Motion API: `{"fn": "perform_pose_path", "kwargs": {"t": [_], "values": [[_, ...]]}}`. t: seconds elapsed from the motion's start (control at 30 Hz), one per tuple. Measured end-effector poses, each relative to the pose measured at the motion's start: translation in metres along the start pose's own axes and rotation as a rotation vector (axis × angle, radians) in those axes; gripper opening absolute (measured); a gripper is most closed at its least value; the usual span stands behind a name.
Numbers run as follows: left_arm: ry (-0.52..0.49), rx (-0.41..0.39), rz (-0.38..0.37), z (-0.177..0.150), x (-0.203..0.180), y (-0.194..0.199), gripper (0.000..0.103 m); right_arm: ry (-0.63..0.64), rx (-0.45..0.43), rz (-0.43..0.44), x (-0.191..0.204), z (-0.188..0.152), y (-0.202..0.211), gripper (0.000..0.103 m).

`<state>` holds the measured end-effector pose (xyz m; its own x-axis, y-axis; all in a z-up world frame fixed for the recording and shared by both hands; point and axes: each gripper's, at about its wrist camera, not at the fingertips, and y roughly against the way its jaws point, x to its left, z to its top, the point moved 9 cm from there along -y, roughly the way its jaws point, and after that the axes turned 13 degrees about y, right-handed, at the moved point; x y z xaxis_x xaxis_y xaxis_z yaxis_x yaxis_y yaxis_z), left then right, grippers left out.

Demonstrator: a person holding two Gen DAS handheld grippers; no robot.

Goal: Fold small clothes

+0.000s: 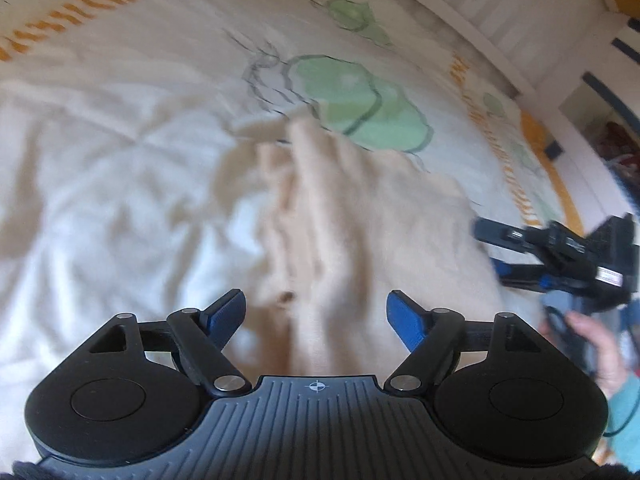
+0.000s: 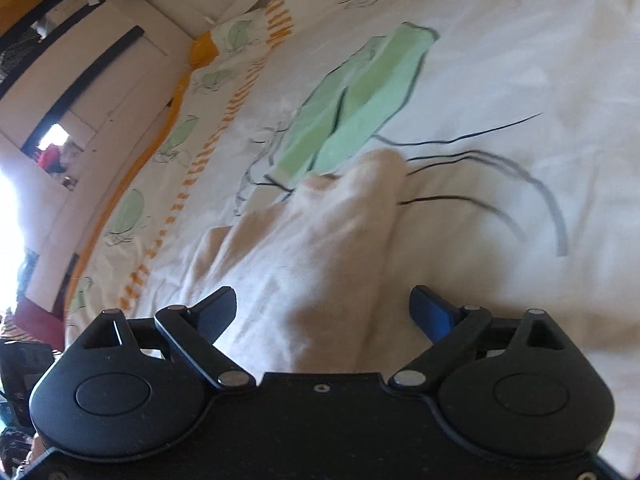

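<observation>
A small cream garment (image 1: 344, 216) lies rumpled on a white bedspread (image 1: 100, 168) printed with green shapes. My left gripper (image 1: 316, 312) hovers over its near end, open, with the blue pads clear of the cloth. In the right wrist view the same cream garment (image 2: 320, 240) stretches away from me, one narrow end reaching toward a green print. My right gripper (image 2: 324, 306) stands open wide above it, nothing pinched between its pads. From the left wrist view, that right gripper (image 1: 486, 248) shows at the right edge, held by a hand (image 1: 596, 348).
The bedspread has an orange striped border (image 2: 208, 148) near its edge. White wall panels and dark-trimmed furniture (image 2: 80, 80) stand beyond the bed on one side. A teal sleeve (image 1: 624, 416) shows at the lower right of the left wrist view.
</observation>
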<state>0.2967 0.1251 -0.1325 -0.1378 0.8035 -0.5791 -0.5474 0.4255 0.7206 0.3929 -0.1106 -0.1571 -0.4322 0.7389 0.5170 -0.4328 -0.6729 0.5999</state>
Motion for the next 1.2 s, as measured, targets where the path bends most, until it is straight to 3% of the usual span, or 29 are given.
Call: {"fn": "perform_pose_path", "kwargs": {"t": [0.23,0.27,0.3,0.33,0.37,0.47,0.67,1.1,1.2], "values": [[0.002,0.022,-0.047,-0.004,-0.019,-0.037,0.09,0.014,0.011,0.065,0.021,0.005,-0.028,0.096],[0.021,0.015,-0.054,-0.003,-0.02,-0.037,0.088,0.028,0.013,0.055,0.024,0.005,-0.029,0.084],[0.033,0.008,-0.058,-0.003,-0.019,-0.034,0.081,0.042,0.018,0.026,0.025,0.004,-0.03,0.066],[0.036,0.0,-0.051,-0.004,-0.017,-0.032,0.057,0.053,0.022,-0.008,0.024,0.003,-0.03,0.059],[0.03,-0.008,-0.024,-0.003,-0.014,-0.03,0.041,0.056,0.021,-0.025,0.022,0.002,-0.028,0.055],[0.062,0.006,-0.053,-0.003,-0.012,-0.024,0.036,0.039,0.007,-0.051,0.023,0.001,-0.017,0.049],[0.076,0.02,-0.085,-0.015,-0.032,-0.013,0.035,0.063,0.005,-0.111,0.034,-0.003,0.019,0.046],[0.046,0.165,-0.211,-0.127,-0.109,0.004,0.032,0.049,0.042,-0.154,0.025,-0.065,0.144,0.047],[0.016,0.162,-0.165,-0.146,-0.106,0.005,0.032,0.053,0.046,-0.22,0.013,-0.076,0.16,0.055]]}}
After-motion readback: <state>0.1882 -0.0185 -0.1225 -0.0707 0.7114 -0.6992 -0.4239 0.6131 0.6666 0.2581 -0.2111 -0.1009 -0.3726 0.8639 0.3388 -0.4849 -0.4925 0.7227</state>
